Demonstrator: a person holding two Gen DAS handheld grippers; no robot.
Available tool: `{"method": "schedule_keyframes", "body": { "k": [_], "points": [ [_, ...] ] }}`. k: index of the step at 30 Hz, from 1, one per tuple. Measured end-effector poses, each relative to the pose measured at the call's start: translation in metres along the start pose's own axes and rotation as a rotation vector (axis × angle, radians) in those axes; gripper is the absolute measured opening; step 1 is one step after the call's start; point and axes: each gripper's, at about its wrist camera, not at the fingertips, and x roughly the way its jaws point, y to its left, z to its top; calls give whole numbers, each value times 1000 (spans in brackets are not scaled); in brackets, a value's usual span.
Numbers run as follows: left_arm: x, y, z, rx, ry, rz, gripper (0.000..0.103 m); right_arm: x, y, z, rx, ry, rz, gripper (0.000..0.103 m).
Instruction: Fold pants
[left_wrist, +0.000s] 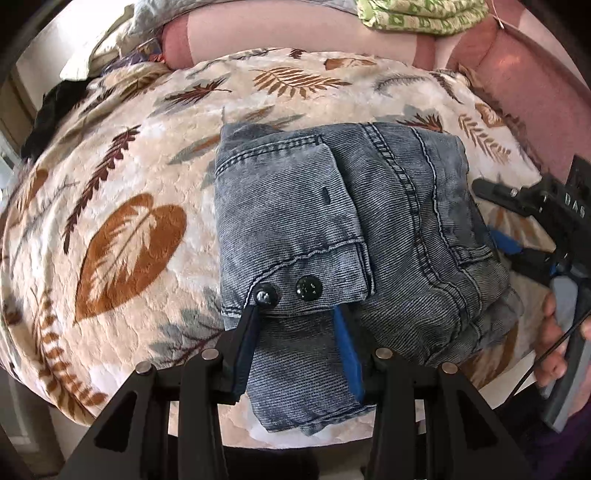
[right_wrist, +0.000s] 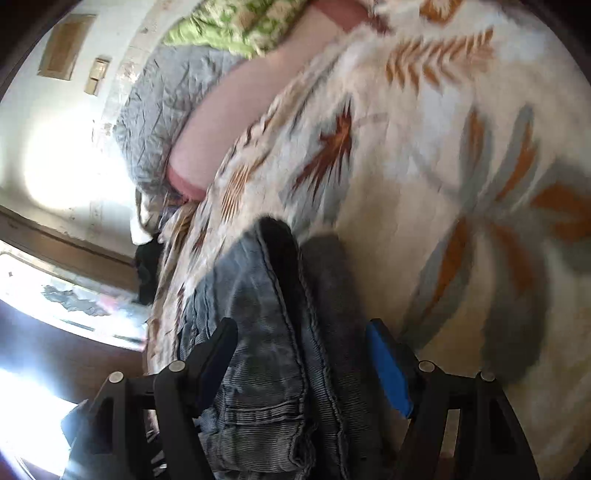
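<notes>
Jeans (left_wrist: 343, 221), grey-blue washed denim, lie folded into a thick bundle on a cream fleece blanket (left_wrist: 122, 206) printed with brown and grey leaves. From the left wrist view, the left gripper (left_wrist: 299, 314) points steeply down at the near edge of the bundle, where two black buttons (left_wrist: 288, 290) sit on a flap. Its jaws are spread, with a strip of denim between them, and the pads do not pinch it. At the right edge, a hand (left_wrist: 557, 339) holds the right gripper (left_wrist: 495, 221), whose tips reach the side of the jeans. A pink cushion (left_wrist: 280, 37) and a green patterned cloth (left_wrist: 421, 14) lie behind.

From the right wrist view, which is blurred, the right gripper (right_wrist: 303, 339) has its jaws spread wide around the folded edge of the jeans (right_wrist: 266, 354); the blue pad (right_wrist: 388, 369) stands clear of the denim. The blanket (right_wrist: 424, 147) fills the background, with a grey quilt (right_wrist: 159, 110) beyond.
</notes>
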Motion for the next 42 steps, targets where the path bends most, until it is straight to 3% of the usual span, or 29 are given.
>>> {"method": "schedule_keyframes", "body": {
  "k": [4,6,8,10,14,16,18,19,21,22,23,28,35,38,40,42],
  "points": [
    [-5,3,0,12,10,-16,41,1,22,-13,-124,15,8,72],
    [-6,4,0,10,7,-16,41,1,31,-18,-190,8,-39,56],
    [-6,4,0,4,3,-15,41,2,32,-23,-221,12,-91,28],
    [-10,5,0,-9,-6,-19,41,-1,30,-24,-235,-3,-118,12],
    [-19,5,5,6,-55,-22,41,-27,31,-27,-280,-56,-86,11],
    [-16,1,7,27,-49,4,41,-29,29,-26,-291,-55,-119,14],
    [-13,4,8,1,-42,-21,41,-27,18,-22,-240,-34,-142,15],
    [-14,6,8,-8,-46,-34,41,-30,11,-18,-196,-23,-104,17],
    [-12,3,9,17,-49,-17,41,-39,5,-11,-144,-46,-21,38],
    [-9,1,9,34,-37,-3,42,-44,2,-9,-125,-68,12,59],
    [-2,-1,8,56,-6,17,42,-48,1,-5,-105,-92,41,69],
    [1,1,3,62,-5,16,43,-35,0,7,-45,-80,162,69],
    [3,4,0,72,-2,16,43,1,-11,15,34,-13,139,66],
    [4,5,-1,63,-5,4,43,4,-9,12,29,19,182,52],
    [4,8,-1,48,-5,-10,43,0,1,9,-30,0,152,48],
    [4,10,-1,42,-7,-19,43,-4,7,5,-53,-2,178,48]
  ]
}}
